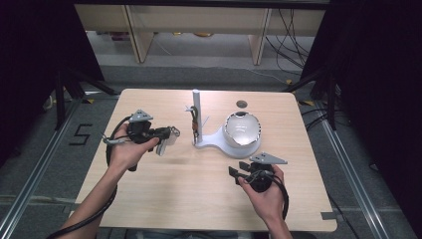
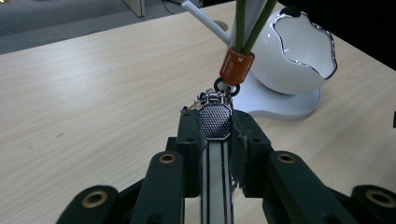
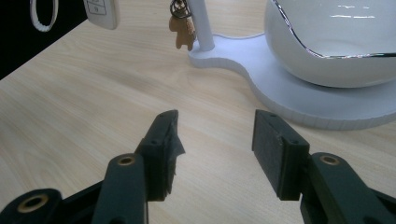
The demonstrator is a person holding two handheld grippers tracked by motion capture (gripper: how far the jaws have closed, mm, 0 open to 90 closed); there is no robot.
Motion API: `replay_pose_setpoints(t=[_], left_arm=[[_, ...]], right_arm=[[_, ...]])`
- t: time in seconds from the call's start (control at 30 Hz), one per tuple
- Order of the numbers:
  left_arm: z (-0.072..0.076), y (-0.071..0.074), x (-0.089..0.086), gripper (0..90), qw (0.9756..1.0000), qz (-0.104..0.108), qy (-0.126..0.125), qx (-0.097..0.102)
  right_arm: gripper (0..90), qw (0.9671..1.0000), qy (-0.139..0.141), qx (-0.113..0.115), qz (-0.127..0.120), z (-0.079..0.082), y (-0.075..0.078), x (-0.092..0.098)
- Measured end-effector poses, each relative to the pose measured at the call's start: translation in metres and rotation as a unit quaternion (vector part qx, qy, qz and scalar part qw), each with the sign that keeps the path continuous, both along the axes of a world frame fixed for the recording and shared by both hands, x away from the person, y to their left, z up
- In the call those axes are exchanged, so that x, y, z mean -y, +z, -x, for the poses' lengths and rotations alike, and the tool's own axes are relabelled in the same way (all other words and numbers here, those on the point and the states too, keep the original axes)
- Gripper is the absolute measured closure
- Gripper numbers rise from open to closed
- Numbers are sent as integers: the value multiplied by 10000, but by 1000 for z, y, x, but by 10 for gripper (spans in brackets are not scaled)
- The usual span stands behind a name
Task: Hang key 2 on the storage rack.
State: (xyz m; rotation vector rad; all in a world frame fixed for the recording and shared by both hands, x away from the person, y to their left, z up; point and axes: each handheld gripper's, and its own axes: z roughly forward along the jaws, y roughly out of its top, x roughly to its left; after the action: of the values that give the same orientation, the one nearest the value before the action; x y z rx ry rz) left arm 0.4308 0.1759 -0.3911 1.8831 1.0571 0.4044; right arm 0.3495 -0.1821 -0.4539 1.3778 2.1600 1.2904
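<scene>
High view: the left gripper [image 1: 166, 137] is held in the person's left hand [image 1: 130, 149] above the table [image 1: 164, 199], its jaws pointing toward the stand [image 1: 209, 142]. Between the jaws sits a silvery key fob [image 1: 170, 133], just short of the stand's post [image 1: 196, 107]. The white bowl [image 1: 242, 128] rests on the stand's base, beyond the post from these jaws. The right gripper [image 1: 238, 169] is in the right hand [image 1: 263, 191], close in front of the bowl, with nothing between its jaws.

Left gripper view: the two black jaws pinch the key fob [image 2: 215, 122], a flat white and chrome piece with a meshed metal end that sticks out past the fingertips. Just ahead of the jaws, a small ring joins the fob to an orange clasp [image 2: 236, 66] and a green cord [image 2: 247, 23] that runs up and out of the top of the frame. The bowl [image 2: 280, 60] stands ahead and to the right of the jaws, on its white base [image 2: 285, 105].

Right gripper view: the jaws stand spread, only bare table [image 3: 93, 93] between them. Ahead and to the right is the stand's base [image 3: 289, 88] with the bowl [image 3: 327, 46] on it. Straight ahead, farther off, rises the post [image 3: 201, 23] with a small brown charm [image 3: 183, 30] hanging beside it. At the upper left, well ahead of the left jaw, hangs the lower end of a white fob [image 3: 100, 13].
</scene>
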Motion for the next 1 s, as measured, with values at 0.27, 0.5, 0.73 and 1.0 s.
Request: replay_pose_setpoints(t=[0.27,0.5,0.73,1.0], left_arm=[[-5,3,-1,745,9996,155,218,29],[-9,5,-1,745,9991,266,319,52],[-14,9,1,745,9983,409,412,109],[-25,13,5,744,9977,427,445,278]], right_arm=[[512,9999,-35,-107,-88,0,-1,0],[512,9997,10,-68,-228,-1,-2,2],[512,9999,-17,55,-112,-3,-2,7],[512,9998,-88,-1,-157,-2,0,10]])
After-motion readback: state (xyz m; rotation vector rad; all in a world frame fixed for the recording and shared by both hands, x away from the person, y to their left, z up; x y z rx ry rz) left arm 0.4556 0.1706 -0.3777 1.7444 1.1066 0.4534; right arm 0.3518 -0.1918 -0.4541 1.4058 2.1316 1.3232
